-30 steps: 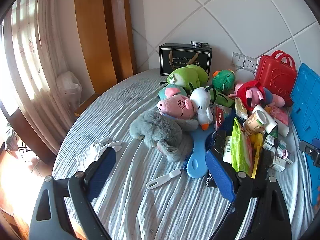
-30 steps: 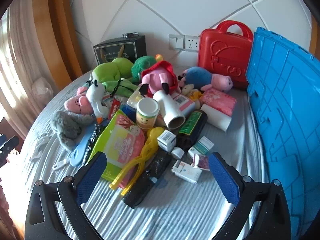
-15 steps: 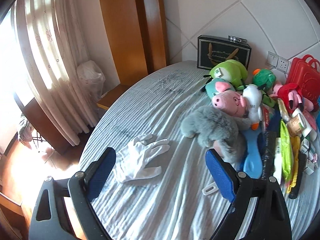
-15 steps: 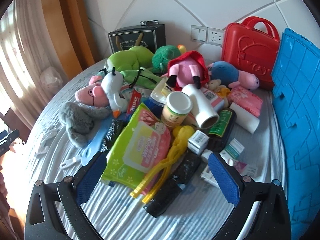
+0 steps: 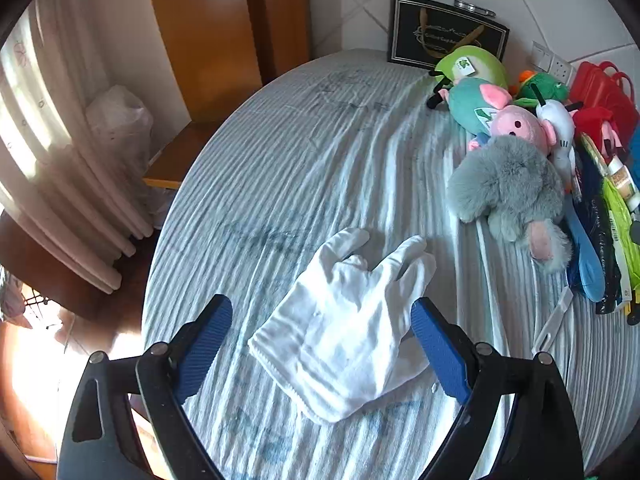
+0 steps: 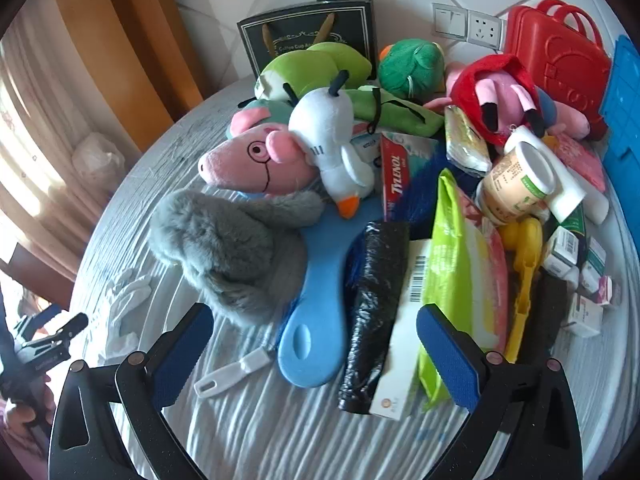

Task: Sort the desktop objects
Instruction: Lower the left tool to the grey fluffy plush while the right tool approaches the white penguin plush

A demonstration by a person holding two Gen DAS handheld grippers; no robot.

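1. On the striped cloth (image 5: 320, 152), a white glove (image 5: 344, 332) is seen lying flat, framed between the spread blue pads of the left gripper (image 5: 322, 334), with nothing held
2. Over the heap, the right gripper (image 6: 310, 350) is held wide open and empty, above a black bag roll (image 6: 372, 308) and a blue paddle (image 6: 320, 300)
3. A grey plush (image 6: 232, 248) is seen beside the paddle
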